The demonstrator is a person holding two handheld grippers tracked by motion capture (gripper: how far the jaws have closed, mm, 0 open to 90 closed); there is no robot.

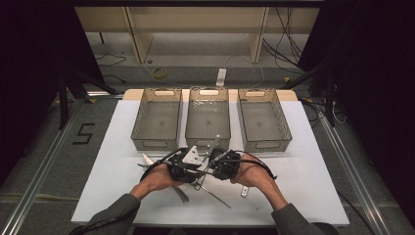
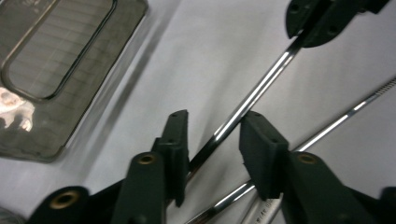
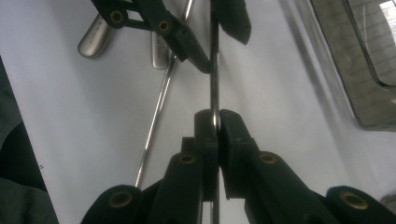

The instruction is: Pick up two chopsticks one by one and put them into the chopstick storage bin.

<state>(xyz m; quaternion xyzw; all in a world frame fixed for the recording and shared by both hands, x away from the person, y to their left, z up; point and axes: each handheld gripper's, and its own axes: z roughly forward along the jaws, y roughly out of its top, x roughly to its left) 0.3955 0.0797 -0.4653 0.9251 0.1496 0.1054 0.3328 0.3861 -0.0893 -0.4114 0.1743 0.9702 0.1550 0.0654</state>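
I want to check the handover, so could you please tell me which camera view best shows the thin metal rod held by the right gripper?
The right gripper view: the thin metal rod runs straight up from the right gripper, whose fingers clamp it. The left gripper view shows it passing between the left gripper fingers, not yet pinched. The high view shows a small sliver.

Floor (image 1: 44, 147), left of surface (image 1: 303, 191): one black digit "5" (image 1: 84, 133), taped or painted. Handles (image 3: 95, 37) in right gripper view: stamped lettering, too blurred to read. Handle (image 2: 261, 212) in left gripper view: engraved lettering, likewise illegible.
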